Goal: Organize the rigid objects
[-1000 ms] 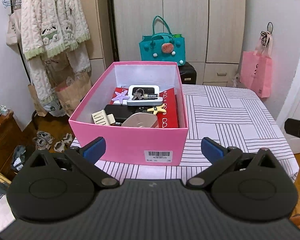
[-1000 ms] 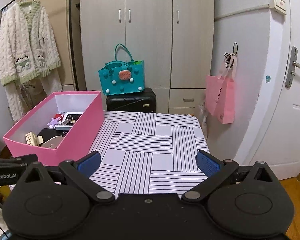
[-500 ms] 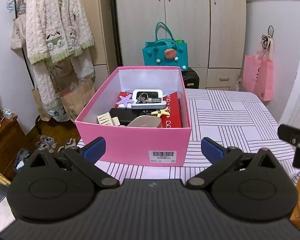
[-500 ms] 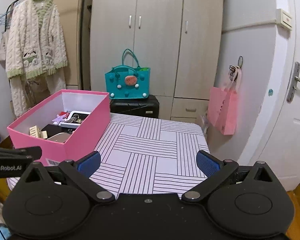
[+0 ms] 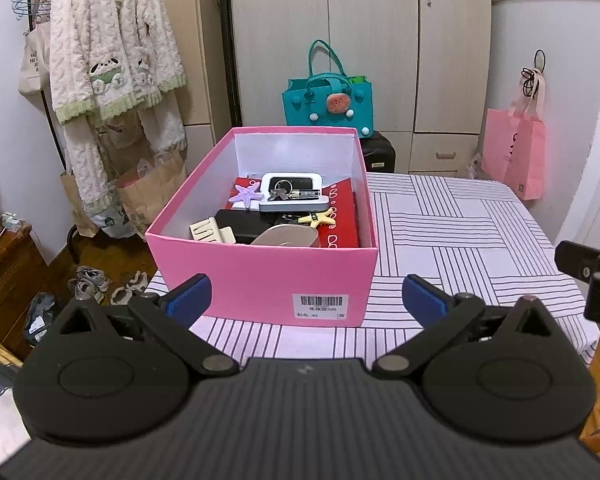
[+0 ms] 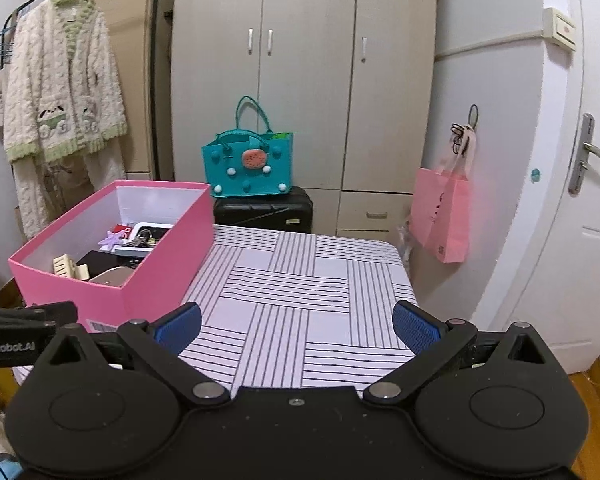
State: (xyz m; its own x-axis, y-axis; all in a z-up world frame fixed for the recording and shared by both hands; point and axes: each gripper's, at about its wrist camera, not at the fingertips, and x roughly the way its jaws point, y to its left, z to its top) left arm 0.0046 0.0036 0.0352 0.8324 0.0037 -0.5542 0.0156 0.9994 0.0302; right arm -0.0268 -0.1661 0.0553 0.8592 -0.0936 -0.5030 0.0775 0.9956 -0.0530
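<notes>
Blue-padded left gripper [image 5: 305,300] stands wide and holds nothing, at 6 o'clock of the pink box [image 5: 260,276]. Right gripper [image 6: 296,326] is equally wide and holds nothing, over the bare striped tablecloth [image 6: 300,300]. Box sits at 9 o'clock on the table and holds the rigid items: purple starfish [image 5: 244,193], keys [image 5: 280,193] on a white tray [image 5: 292,192], yellow starfish [image 5: 319,217], cream hair clip [image 5: 212,232], red box [image 5: 339,216]. Step in hand: undetermined. All items lie boxed; this fits either unpacking ahead or packing complete.

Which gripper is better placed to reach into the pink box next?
Left. The left gripper is open and faces the pink box squarely; the right gripper, also open, faces bare striped tablecloth, box off to its left.
</notes>
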